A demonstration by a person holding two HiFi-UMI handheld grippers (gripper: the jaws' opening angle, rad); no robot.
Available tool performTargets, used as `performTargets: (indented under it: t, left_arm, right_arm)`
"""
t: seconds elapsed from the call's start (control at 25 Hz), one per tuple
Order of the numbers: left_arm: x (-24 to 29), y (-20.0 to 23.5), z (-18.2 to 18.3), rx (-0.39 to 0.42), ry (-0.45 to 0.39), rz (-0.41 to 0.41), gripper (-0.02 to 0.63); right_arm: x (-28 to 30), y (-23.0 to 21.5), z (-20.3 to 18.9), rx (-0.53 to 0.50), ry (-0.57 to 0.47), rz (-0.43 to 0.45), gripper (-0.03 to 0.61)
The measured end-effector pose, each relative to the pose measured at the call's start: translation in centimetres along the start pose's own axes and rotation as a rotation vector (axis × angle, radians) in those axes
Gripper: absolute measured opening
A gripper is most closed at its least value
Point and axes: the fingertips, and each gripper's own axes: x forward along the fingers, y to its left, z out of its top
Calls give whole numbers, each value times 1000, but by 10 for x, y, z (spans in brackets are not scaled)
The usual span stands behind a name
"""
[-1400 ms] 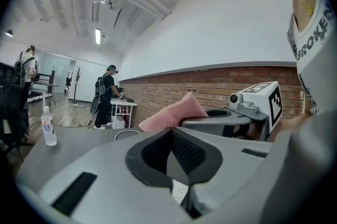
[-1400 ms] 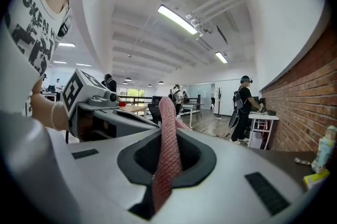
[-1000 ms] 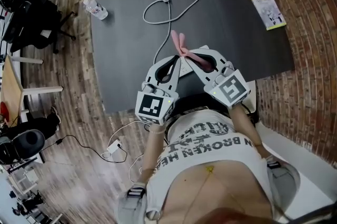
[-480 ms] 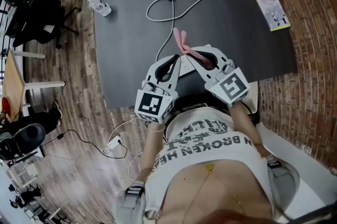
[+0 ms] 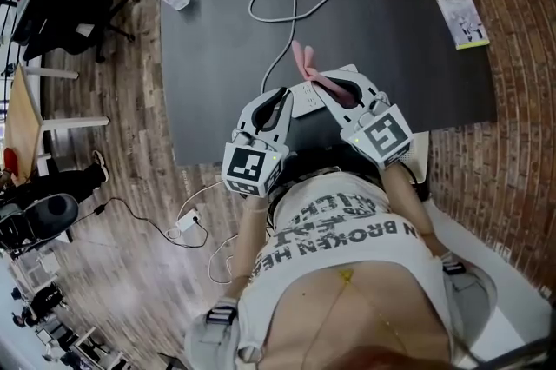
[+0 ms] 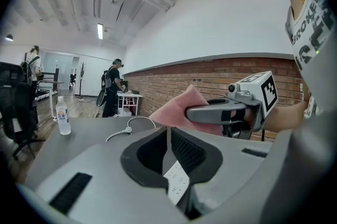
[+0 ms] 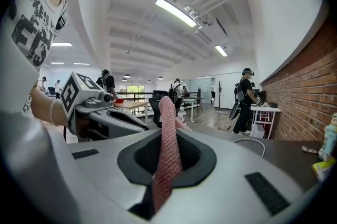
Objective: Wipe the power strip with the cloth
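Starting at the left, my left gripper (image 5: 282,96) has its jaws pressed narrow, and in the left gripper view the white power strip (image 5: 304,102) is pinched low between them. The strip sits at the near edge of the dark table (image 5: 217,56), close to my body. Its gray cable (image 5: 276,56) runs away from it to the far side and makes a loop there. Much of the strip is covered by the two grippers, so I judge rather than see that its long axis goes left to right, from one gripper toward the other.

Just to the right is the pink cloth (image 5: 306,69). It sticks out toward the far side over the strip's right part. My right gripper (image 5: 323,87) is clamped on this cloth, which stands as a fold between its jaws. So the strip lies to the left of the cloth and very close, and the right hand should do the wipe by sliding along the strip to the left while the left hand holds it.
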Motion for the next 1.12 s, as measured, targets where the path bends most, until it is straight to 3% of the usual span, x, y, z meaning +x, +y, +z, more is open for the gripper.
performTargets:
  t: [0.28, 0.52, 0.72, 1.12]
  left_arm:
    - [-1, 10, -35, -24, 56, 3, 11]
    - [9, 16, -77, -33, 158, -11, 63]
    - [18, 19, -123, -45, 283, -32, 121]
    - [31, 18, -196, 5, 540, -87, 239]
  right_arm:
    - [4, 3, -14, 7, 43, 2, 17]
    - [3, 0, -24, 17, 65, -3, 17]
    - [6, -4, -34, 21, 96, -1, 17]
    - [20, -5, -57, 10, 169, 20, 17]
